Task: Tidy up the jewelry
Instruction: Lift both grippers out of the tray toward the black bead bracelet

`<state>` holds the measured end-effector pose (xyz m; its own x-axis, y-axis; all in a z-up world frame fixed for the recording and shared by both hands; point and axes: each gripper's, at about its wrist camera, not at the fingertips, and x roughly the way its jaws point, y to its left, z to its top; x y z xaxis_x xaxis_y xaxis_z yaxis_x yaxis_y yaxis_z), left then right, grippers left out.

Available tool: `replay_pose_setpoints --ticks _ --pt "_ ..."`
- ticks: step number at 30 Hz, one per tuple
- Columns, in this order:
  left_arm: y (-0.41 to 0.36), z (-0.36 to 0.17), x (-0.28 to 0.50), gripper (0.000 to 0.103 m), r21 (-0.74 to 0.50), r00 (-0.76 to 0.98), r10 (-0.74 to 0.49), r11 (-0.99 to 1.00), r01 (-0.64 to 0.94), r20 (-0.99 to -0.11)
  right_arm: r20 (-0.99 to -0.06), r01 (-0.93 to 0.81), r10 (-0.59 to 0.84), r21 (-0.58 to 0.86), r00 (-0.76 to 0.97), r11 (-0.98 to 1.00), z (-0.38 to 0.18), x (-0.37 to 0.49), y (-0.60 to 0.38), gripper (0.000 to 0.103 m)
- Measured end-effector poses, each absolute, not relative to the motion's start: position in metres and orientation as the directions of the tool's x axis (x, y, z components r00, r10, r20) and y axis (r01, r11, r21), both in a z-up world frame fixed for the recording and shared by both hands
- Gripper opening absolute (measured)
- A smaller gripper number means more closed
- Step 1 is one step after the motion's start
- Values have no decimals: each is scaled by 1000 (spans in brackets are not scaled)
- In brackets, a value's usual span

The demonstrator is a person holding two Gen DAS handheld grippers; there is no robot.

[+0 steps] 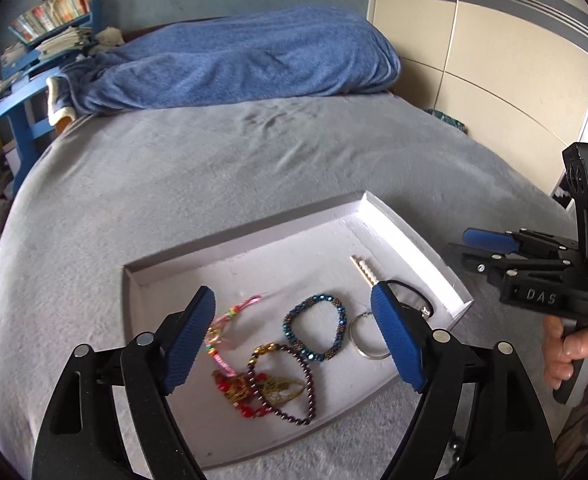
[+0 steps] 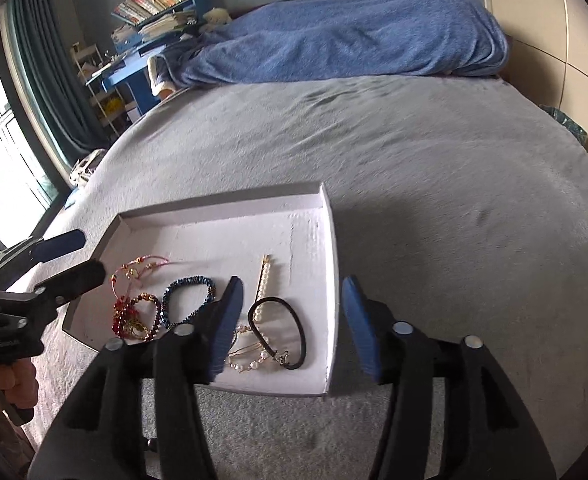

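silver ring (image 1: 368,336) half-hidden | left hand-held gripper (image 1: 294,340) pad covers it

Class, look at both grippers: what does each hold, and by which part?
Nothing. The left gripper and right gripper are open, hovering above the tray of jewelry.

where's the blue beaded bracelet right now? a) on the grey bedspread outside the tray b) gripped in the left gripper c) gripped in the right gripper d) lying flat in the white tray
d: the blue beaded bracelet lies loose on the floor of the white tray, with the left gripper and right gripper both open and holding nothing.
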<state>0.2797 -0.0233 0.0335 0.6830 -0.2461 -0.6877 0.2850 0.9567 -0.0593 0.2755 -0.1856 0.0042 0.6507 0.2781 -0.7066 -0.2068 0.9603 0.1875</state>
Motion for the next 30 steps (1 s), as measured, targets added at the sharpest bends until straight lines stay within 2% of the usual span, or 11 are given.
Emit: replay_pose_setpoints --ticks 4,15,21,30 --pt "-13 42 268 83 -57 697 -238 961 272 -677 -695 -207 287 198 660 958 9 270 -188 58" --pt "-2 40 226 85 3 703 -204 960 281 -681 -682 -246 312 196 662 949 15 242 -169 71" --pt "8 32 202 85 2 691 -201 960 281 -695 -685 -253 319 198 655 947 12 227 -167 82" --pt "10 14 169 90 15 668 -189 958 287 -719 -707 -234 315 212 633 949 -2 207 -170 90"
